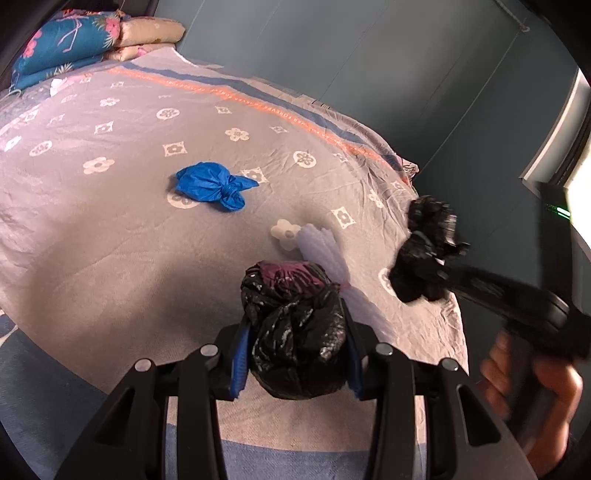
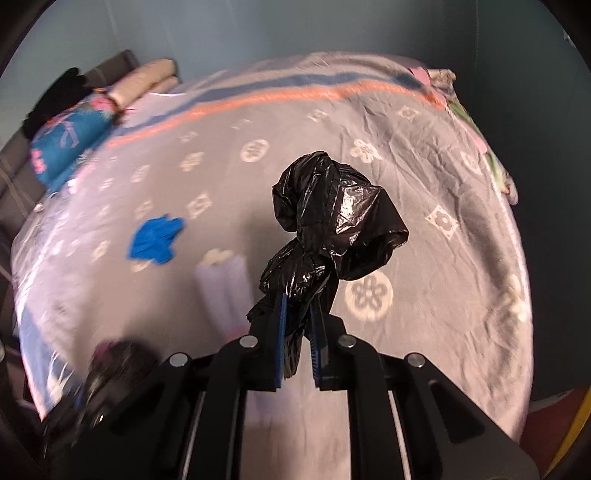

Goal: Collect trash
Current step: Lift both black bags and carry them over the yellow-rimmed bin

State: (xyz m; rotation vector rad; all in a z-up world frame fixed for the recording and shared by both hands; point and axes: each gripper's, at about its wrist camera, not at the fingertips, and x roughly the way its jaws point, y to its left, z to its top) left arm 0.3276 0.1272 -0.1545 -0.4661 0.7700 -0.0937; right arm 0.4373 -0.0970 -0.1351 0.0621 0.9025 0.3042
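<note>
A bed (image 1: 122, 236) is seen filling both views, spread with a grey flower-print cover edged by an orange and blue stripe (image 1: 236, 96). Folded bedding is stacked at the far corner: one blue floral quilt (image 1: 64, 46) and cream pillows (image 1: 151, 35) just beside it. A dark wall (image 1: 369, 48) is seen behind the bed.

Four pieces of trash are counted. One blue bag (image 1: 212, 185), knotted, is left lying alone mid-bed, well apart from both tongs. One pale, ribbed wrapper (image 1: 325, 254) is spread flat on the cover, partly hidden behind the left tongs' load. Two black bags are already off the bed.

The left tongs (image 1: 295, 356) are held part open around the first black bag (image 1: 295, 332), a crumpled bundle with a purple patch on top, pressed between the blue pads (image 1: 238, 365). Nothing is seen between this bundle and the blue bag.

The right tongs (image 2: 297, 332) are closed almost fully, and the second black bag (image 2: 332, 221) is pinched by its twisted neck, its bulk standing above the pads, clear of the cover. In the left view the same tongs are seen blurred at the right edge, gripped by a hand (image 1: 532, 384).
</note>
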